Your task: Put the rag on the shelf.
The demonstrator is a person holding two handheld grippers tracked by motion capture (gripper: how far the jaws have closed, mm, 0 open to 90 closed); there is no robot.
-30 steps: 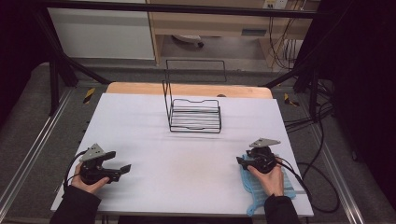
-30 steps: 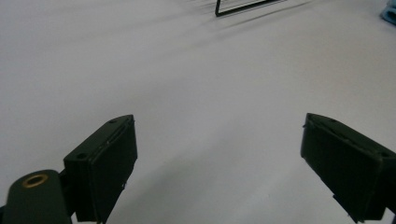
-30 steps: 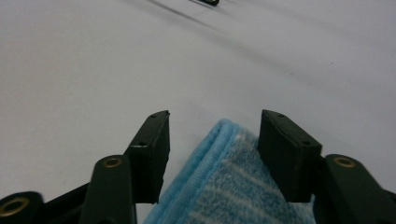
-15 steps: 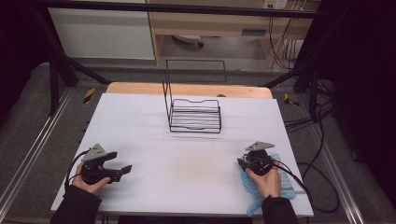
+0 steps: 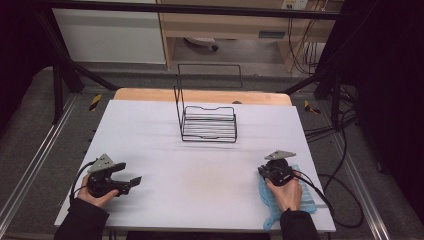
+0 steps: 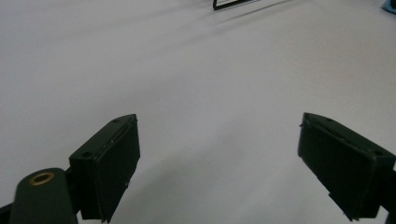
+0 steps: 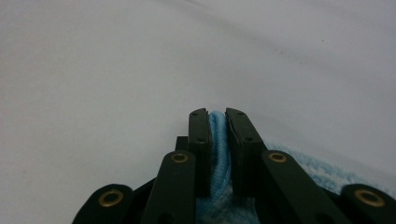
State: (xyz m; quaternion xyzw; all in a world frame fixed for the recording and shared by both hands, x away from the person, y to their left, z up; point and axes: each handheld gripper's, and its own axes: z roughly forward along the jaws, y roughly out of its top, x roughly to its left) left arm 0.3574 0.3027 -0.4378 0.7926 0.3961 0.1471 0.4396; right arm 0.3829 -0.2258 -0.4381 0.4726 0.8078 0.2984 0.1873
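Note:
A light blue cloth lies at the table's near right corner, partly under the person's right hand. My right gripper points left at the cloth's edge. Its jaws have just been closing, and in the right gripper view my right gripper pinches a fold of the blue cloth between its pads. My left gripper rests at the near left of the white table and points right. In the left gripper view my left gripper stands wide open over bare table.
A black wire rack with a tall upright back stands at the table's far middle; its base corner shows at the top of the left gripper view. Cables trail off the table's right edge.
The right gripper's jaws look narrower than a second ago, at the cloth's edge. Both hands remain where they were.

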